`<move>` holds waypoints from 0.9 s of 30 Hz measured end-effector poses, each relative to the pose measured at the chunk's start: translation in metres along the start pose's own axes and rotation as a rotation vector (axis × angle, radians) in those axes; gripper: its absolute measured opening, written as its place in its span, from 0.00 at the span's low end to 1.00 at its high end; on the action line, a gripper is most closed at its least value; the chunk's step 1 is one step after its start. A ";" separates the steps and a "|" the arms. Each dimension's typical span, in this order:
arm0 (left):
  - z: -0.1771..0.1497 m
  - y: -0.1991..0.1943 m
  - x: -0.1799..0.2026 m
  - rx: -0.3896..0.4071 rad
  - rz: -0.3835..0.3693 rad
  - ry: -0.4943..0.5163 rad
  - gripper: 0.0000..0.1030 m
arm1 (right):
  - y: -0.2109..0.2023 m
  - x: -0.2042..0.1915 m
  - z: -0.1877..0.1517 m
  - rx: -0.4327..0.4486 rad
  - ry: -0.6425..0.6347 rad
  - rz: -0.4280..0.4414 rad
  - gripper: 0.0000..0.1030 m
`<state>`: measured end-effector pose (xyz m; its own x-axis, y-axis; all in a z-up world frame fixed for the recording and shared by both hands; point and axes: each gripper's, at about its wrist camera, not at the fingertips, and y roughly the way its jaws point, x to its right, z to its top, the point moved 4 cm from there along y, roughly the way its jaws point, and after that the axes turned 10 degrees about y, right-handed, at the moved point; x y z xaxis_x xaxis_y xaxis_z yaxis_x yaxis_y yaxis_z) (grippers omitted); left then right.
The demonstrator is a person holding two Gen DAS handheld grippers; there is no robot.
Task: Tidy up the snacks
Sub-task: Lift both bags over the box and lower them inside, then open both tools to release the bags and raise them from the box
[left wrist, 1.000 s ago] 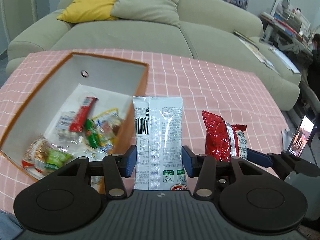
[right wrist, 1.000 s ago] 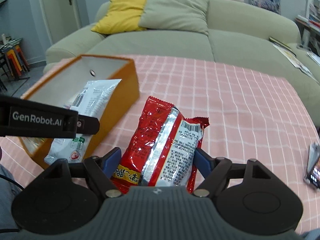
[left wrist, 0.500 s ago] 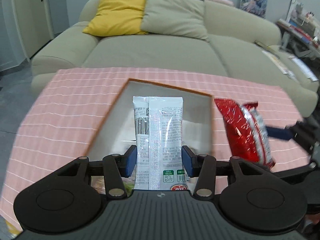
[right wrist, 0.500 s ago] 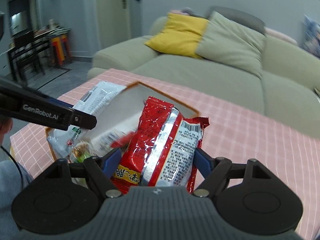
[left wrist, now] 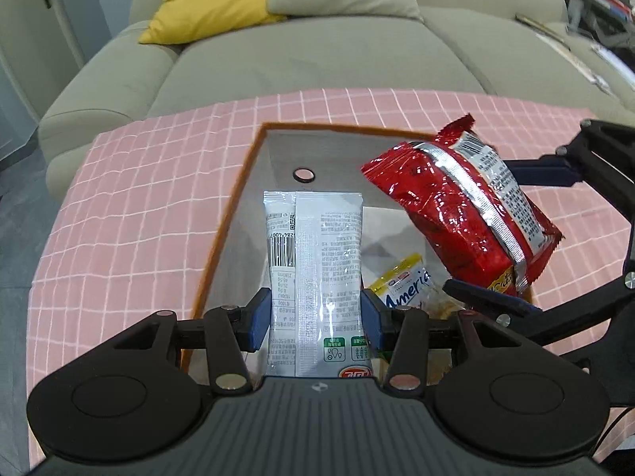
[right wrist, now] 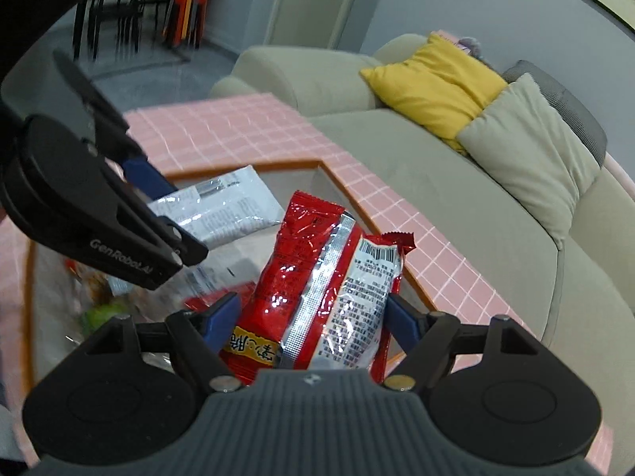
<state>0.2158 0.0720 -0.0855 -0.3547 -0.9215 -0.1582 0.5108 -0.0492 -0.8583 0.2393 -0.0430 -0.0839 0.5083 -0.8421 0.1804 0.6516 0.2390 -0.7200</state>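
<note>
Left gripper clamped white snack packet at its lower end, centre frame over orange box | right gripper clamped red snack packet, right of frame above box | both judged light, crinkly, slippery | open room toward box's far wall.

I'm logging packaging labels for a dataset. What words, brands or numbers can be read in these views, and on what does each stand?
"Ameri", cut off: yellow snack packet in the orange box.
"GenRobot.AI": left gripper's arm, seen in the right wrist view.
White packet: barcode and fine print, too small to read.
Red packet, held by the right gripper: yellow-banner characters and fine print unreadable.
</note>
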 end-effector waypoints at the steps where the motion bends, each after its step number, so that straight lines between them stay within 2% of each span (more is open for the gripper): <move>1: 0.002 0.006 0.000 -0.011 -0.002 0.013 0.52 | 0.006 0.001 0.000 -0.014 -0.009 0.000 0.74; 9: 0.012 0.043 0.007 -0.082 0.010 0.071 0.52 | 0.042 0.005 -0.008 -0.092 -0.083 -0.016 0.72; 15: 0.011 0.064 0.009 -0.140 0.033 0.116 0.52 | 0.066 0.002 -0.015 -0.183 -0.117 -0.017 0.61; 22: 0.005 0.079 0.005 -0.186 0.042 0.097 0.53 | 0.073 0.000 -0.015 -0.210 -0.129 -0.019 0.61; 27: 0.006 0.076 0.003 -0.162 0.066 0.100 0.62 | 0.071 0.001 -0.012 -0.211 -0.110 -0.015 0.64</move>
<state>0.2584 0.0630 -0.1484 -0.4045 -0.8775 -0.2575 0.4060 0.0800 -0.9104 0.2790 -0.0325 -0.1430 0.5652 -0.7845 0.2554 0.5331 0.1111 -0.8387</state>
